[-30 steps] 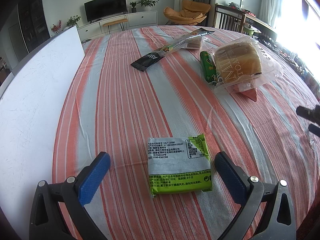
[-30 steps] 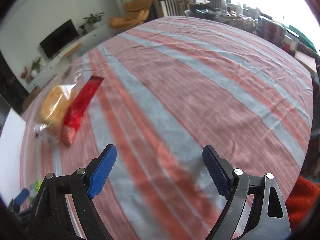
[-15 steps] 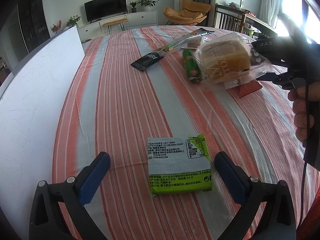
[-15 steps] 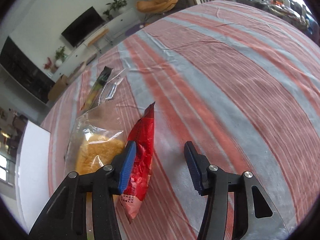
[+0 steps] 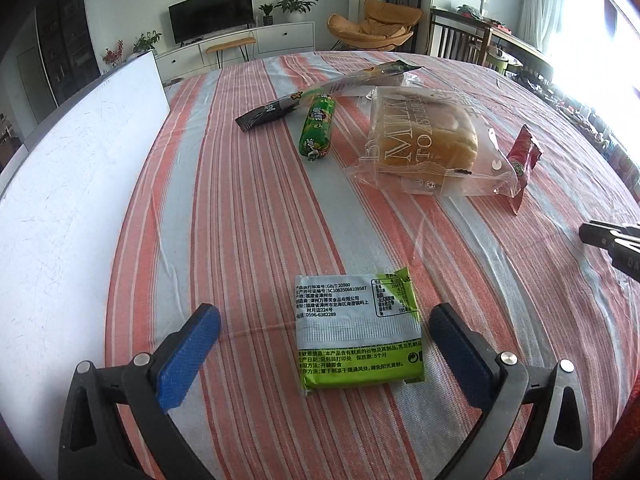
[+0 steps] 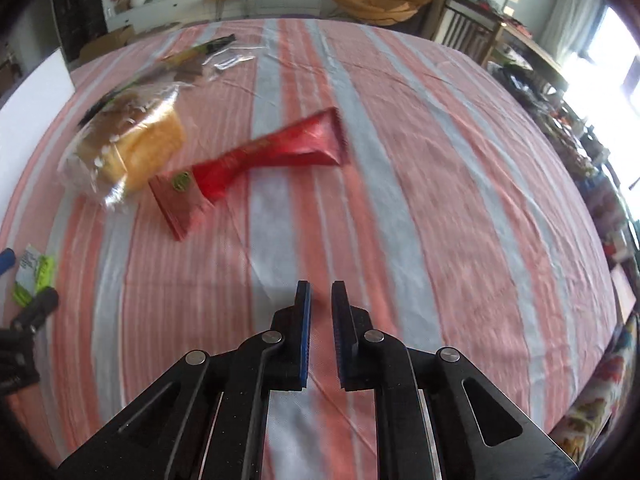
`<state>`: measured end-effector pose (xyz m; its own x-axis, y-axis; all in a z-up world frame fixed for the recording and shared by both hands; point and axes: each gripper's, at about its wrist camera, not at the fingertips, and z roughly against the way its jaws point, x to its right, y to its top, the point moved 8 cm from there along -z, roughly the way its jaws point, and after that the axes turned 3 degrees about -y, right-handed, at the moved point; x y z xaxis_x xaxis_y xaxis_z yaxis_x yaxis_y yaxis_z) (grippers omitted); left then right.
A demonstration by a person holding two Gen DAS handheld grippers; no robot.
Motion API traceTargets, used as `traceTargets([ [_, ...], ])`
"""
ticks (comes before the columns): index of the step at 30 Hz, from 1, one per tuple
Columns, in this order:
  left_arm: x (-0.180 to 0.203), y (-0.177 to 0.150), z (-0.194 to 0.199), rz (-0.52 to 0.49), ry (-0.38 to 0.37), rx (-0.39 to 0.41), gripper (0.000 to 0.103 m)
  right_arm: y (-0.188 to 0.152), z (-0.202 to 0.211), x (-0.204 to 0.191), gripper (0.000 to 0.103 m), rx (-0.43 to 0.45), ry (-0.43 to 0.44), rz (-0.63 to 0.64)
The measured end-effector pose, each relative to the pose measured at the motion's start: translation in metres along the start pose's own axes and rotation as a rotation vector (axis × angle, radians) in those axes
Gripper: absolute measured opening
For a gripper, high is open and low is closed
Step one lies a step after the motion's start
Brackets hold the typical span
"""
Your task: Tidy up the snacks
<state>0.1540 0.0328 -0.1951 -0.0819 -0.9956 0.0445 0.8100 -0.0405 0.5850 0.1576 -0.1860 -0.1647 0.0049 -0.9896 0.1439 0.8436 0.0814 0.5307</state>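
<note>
My left gripper (image 5: 325, 342) hangs low over the striped tablecloth (image 5: 248, 208) with its blue pads spread wide, and the green-and-silver snack packet (image 5: 358, 336) lies flat between them, touching neither pad – it sits a little nearer the right one. Farther ahead on that side I see the bagged milk toast loaf (image 5: 426, 140), a green sausage stick (image 5: 317, 126) just left of it, a long clear-and-black wrapper (image 5: 320, 94) beyond, and a white board (image 5: 76, 152) along the table's left edge.

My right gripper (image 6: 321, 308) has its pads drawn close, a narrow slit between them and nothing in it. The red snack packet (image 6: 256, 160) lies on the cloth ahead and to the left, well apart from the fingertips, its near end just beside the toast bag (image 6: 128, 140) – the picture is blurred there, so I cannot tell whether they touch
</note>
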Motion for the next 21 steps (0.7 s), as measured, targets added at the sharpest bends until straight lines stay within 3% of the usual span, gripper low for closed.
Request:
traceTargets([
  [1, -0.0001, 0.0, -0.0001, 0.0, 0.0, 0.0, 0.103, -0.0062, 0.0004, 0.0045, 0.058, 0.014, 0.024, -0.047],
  [2, -0.0002, 0.0002, -0.0005, 0.0, 0.0, 0.0, 0.103, -0.0114, -0.0003, 0.0076, 0.074, 0.027, 0.048, -0.088],
  [3, -0.0002, 0.0002, -0.0004, 0.0, 0.0, 0.0, 0.103, -0.0154, 0.0, 0.0089, 0.08, 0.043, 0.058, -0.12],
  [21, -0.0003, 0.0004, -0.0006, 0.0, 0.0, 0.001, 0.103, -0.0132, -0.0003, 0.0067, 0.086, 0.092, 0.032, -0.152],
])
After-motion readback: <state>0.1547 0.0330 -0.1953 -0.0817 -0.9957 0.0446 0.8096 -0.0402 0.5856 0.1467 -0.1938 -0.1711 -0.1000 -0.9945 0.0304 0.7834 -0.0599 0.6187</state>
